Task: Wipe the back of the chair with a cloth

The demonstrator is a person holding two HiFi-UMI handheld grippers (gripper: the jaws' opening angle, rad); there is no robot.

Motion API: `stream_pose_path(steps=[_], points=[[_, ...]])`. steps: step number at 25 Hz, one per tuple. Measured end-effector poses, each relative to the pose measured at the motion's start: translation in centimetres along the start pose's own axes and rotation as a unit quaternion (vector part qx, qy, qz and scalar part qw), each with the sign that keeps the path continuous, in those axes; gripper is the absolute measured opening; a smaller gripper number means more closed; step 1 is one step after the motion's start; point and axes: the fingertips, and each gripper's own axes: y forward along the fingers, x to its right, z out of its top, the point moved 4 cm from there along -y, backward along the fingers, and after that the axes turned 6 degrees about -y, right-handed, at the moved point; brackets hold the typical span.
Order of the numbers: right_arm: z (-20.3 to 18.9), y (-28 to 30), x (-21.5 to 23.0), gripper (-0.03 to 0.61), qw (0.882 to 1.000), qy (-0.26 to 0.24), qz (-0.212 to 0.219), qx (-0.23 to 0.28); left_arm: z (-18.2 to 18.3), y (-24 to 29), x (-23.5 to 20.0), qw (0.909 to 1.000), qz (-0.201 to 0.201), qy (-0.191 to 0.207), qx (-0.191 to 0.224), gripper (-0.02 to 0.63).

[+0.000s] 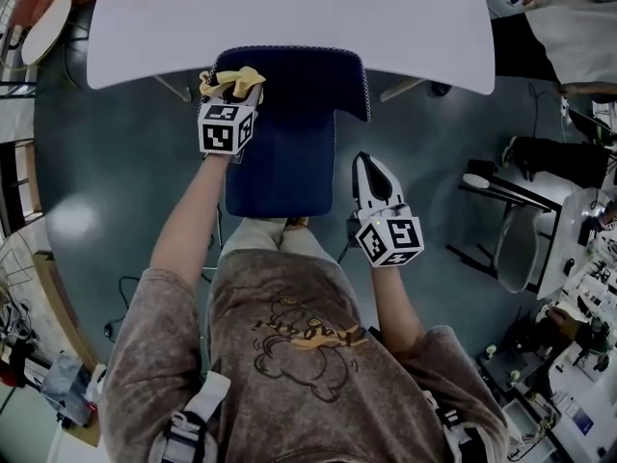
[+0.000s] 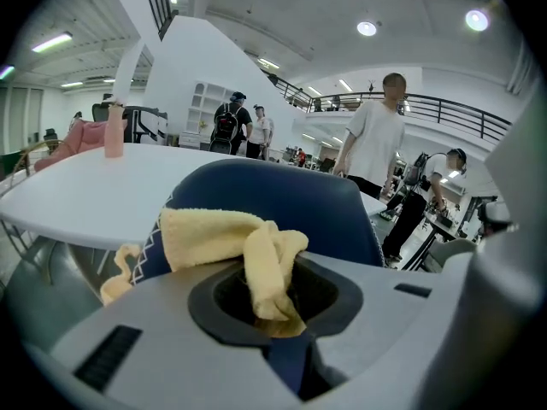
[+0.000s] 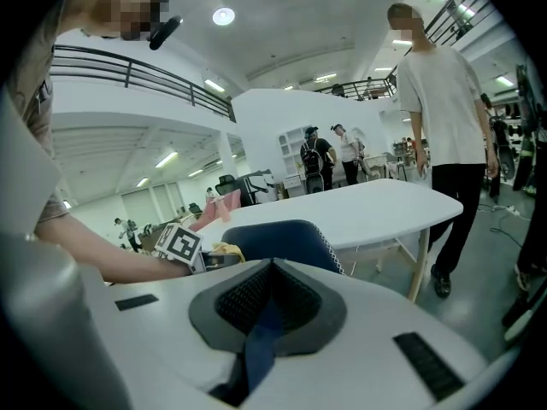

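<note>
The left gripper (image 1: 229,93) has its jaws clamped on a yellow cloth (image 2: 256,259). A fold of it sits bunched between them, and the rest spreads out to the left of the jaws. The cloth lies against the top edge of the blue chair back (image 2: 282,196), which rises directly ahead of the jaws and fills the space just beyond them. A loose corner of the cloth hangs down past the left side of the chair back.

The right gripper (image 1: 369,172) has its jaws pressed together with nothing between them. It is held off the right edge of the chair seat (image 1: 280,167), well apart from the cloth. From these jaws the chair back stands ahead and slightly left, and the left gripper's marker cube (image 3: 179,244) is further left, at the same top edge.

Beyond the chair back, ahead of both pairs of jaws, is a white table (image 2: 85,196) with a pink bottle (image 2: 114,131) standing on it, ahead and far left of the left jaws. Several people (image 2: 376,135) stand past the table.
</note>
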Motion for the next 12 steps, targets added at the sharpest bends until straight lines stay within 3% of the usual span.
stream_pose_path(steps=[4,8,12], points=[[0.1,-0.7,0.2,0.026,1.000,0.001,-0.001,0.004,-0.5,0.6,1.7,0.9998,-0.014,0.013,-0.006,0.077],[0.5,-1.3,-0.1,0.026,1.000,-0.001,-0.008,0.009,-0.6,1.7,3.0,0.9997,-0.025,-0.003,-0.004,0.075],[0.6,-2.5,0.7,0.026,1.000,0.002,-0.024,0.010,-1.0,3.8,6.9,0.9974,-0.067,0.019,-0.018,0.075]])
